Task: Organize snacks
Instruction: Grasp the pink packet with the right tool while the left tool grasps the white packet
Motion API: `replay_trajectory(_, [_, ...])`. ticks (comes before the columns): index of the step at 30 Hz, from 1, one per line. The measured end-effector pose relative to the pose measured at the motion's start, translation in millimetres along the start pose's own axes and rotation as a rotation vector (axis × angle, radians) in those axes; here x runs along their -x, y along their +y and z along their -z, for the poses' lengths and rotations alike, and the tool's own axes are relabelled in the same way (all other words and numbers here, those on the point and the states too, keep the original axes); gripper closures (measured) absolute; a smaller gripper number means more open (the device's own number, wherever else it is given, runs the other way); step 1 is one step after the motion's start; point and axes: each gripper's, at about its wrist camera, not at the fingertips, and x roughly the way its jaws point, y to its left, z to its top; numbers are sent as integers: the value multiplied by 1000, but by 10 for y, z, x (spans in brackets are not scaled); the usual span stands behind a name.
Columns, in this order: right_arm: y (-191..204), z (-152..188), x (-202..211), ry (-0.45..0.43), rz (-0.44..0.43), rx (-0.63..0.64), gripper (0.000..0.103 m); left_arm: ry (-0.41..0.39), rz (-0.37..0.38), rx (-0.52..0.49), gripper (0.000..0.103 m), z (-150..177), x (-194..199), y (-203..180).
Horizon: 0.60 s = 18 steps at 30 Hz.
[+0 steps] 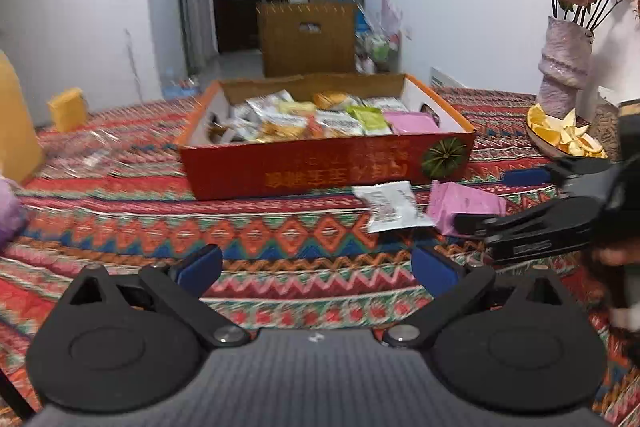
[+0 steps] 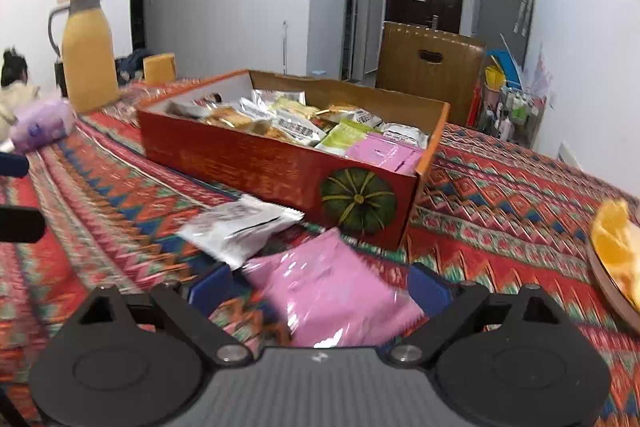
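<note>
Vase w/ dried roses (image 1: pixel 564 65), orange slices (image 1: pixel 560 133), yellow thermos (image 2: pixel 88 51).

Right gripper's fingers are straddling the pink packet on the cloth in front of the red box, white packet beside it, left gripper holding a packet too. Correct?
Not quite: the left gripper holds nothing; the left wrist view shows its fingers open over bare cloth. The rest stands: the right gripper straddles the pink packet, white packet beside it, before the red box.
</note>
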Motion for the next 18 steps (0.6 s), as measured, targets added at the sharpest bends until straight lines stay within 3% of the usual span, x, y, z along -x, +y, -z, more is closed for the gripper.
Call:
replay_trajectory(3, [-12,20,-201,7,5,60,19,20,44,-7,0,-129,-246,-94])
replay_trajectory(4, [-43,30,-251,26,-13,49,27,16,41,-22,0,-158,-311,-134])
replay_trajectory(6, [-157,61,-273,44,-63,-38,35,1,33,-60,0,-230,-475,-245])
replay_trajectory(8, [-255,71,-195,56,-46,-106,43,-3,43,-70,0,-295,-679,-347])
replay_trajectory(12, [-316,129,-76,40,63,-116,43,16,63,-69,7,-355,-1104,-529])
replay_trajectory(14, [-353,153,-76,44,69,-136,42,18,46,-148,25,-348,-1277,-637])
replay_trajectory(15, [-358,159,-83,47,67,-139,42,24,46,-156,29,-343,-1328,-651])
replay_trajectory(18, [-365,170,-131,59,86,-124,41,83,93,-105,31,-297,-1452,-592])
